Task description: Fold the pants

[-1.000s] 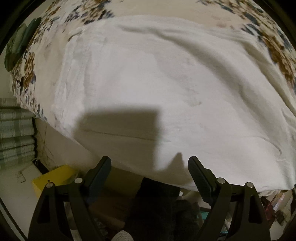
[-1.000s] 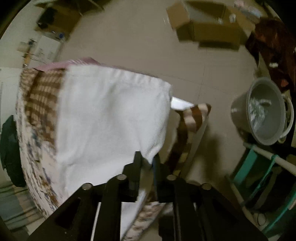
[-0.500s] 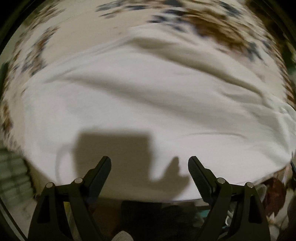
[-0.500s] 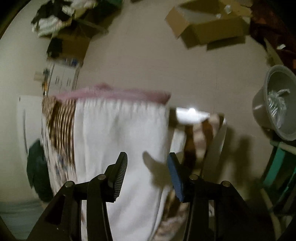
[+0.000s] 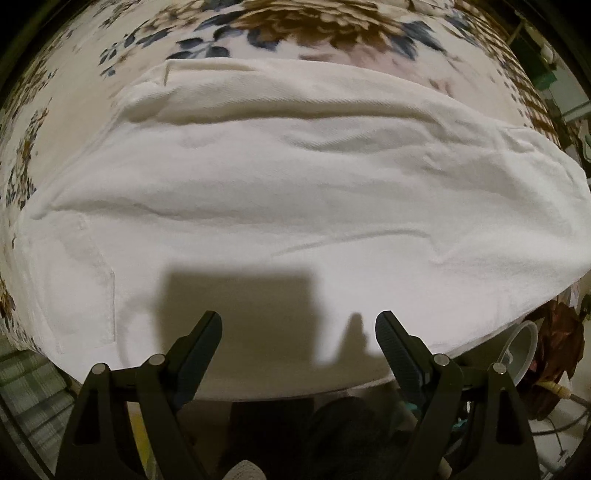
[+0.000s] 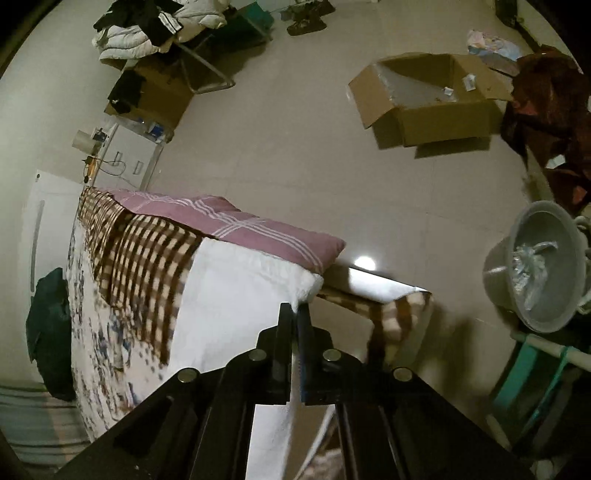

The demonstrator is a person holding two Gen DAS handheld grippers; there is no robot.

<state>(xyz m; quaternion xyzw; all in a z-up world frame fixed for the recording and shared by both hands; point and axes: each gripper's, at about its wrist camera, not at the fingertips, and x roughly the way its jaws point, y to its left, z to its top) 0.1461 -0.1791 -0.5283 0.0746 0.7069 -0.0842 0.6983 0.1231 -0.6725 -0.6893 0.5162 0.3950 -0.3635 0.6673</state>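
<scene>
Both differ: left hand-held gripper (image 5: 298, 328) gapes over white pants (image 5: 295, 206); right hand-held gripper (image 6: 294, 314) pinches them.

A lived-in bedroom — floral bedspread (image 5: 74, 122), purple pillow (image 6: 236, 225), heaped clothes (image 6: 147, 29), open cardboard box (image 6: 436, 99) on tiled floor.

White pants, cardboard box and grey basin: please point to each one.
white pants (image 5: 295, 192): left wrist view, middle of the fabric.
cardboard box (image 6: 443, 122): right wrist view, front wall.
grey basin (image 6: 498, 280): right wrist view, outer wall.
</scene>
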